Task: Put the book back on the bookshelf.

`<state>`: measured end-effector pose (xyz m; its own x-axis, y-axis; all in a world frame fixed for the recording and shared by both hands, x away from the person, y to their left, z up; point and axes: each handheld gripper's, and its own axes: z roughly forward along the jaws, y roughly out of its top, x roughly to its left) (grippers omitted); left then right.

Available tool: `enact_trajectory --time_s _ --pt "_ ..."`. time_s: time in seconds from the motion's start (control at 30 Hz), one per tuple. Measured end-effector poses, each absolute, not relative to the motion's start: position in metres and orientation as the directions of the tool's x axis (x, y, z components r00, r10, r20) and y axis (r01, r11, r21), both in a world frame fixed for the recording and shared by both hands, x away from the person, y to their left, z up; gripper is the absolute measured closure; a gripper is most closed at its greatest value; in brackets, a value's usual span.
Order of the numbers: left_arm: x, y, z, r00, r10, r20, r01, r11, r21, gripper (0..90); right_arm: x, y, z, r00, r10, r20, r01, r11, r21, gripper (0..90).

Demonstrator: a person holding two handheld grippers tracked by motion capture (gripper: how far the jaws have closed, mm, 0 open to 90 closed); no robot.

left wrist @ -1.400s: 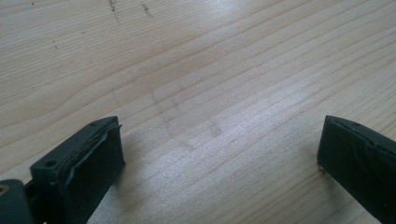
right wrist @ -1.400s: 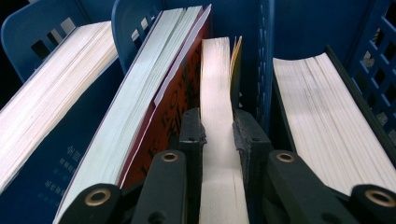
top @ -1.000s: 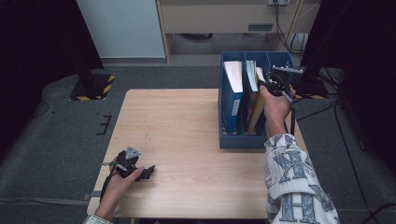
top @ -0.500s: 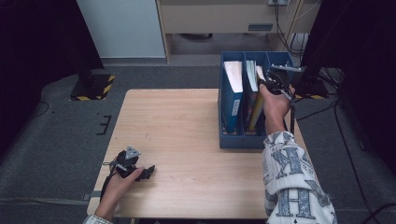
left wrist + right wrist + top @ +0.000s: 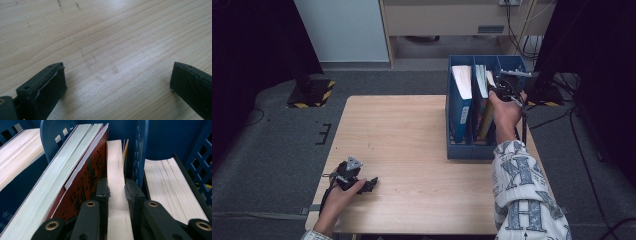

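Observation:
A blue file rack point(image 5: 460, 150) with three compartments stands at the table's right side. In the right gripper view, my right gripper point(image 5: 117, 187) is shut on a thin book point(image 5: 115, 165), its pads pressing both covers. That book stands in the middle compartment beside a red-covered book point(image 5: 87, 175). From above, the right gripper point(image 5: 498, 86) sits over the rack's far end. My left gripper point(image 5: 371, 183) rests near the table's front left corner. Its jaws stand wide open over bare wood point(image 5: 112, 37), with nothing between them.
A thick book point(image 5: 460, 82) fills the rack's left compartment and another book point(image 5: 165, 185) lies in the right one. Dark stands and cables point(image 5: 562, 75) flank the table beyond the rack. Grey floor surrounds the table point(image 5: 412, 130).

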<state>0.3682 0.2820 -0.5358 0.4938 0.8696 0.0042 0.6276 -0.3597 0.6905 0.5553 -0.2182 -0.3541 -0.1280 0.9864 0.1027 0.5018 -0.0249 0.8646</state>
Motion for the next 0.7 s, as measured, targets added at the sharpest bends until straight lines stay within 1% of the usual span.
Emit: enact_trajectory --time_s 0.13,0.23,0.27,0.3,0.7 --pt "0.368 0.282 -0.536 0.493 0.870 0.004 0.628 -0.359 0.691 0.0 0.554 -0.218 -0.355 -0.135 0.986 0.101 0.502 -0.020 0.865 74.6" --pt "0.368 0.282 -0.536 0.491 0.871 0.001 0.629 -0.355 0.691 0.0 0.551 -0.220 -0.355 -0.133 0.982 0.138 0.500 -0.054 0.864 66.6" --pt "0.368 0.282 -0.536 0.491 0.871 0.001 0.629 -0.355 0.691 0.0 0.551 -0.220 -0.355 -0.133 0.982 0.138 0.500 -0.054 0.864 66.6" --pt "0.368 0.282 -0.536 0.491 0.871 0.001 0.630 -0.356 0.691 0.0 0.549 -0.222 -0.352 -0.138 0.979 0.152 0.500 -0.064 0.864 64.3" --pt "0.368 0.281 -0.536 0.488 0.873 0.000 0.631 -0.353 0.691 0.0 0.529 -0.229 -0.343 -0.175 0.971 0.164 0.489 -0.059 0.870 63.0"
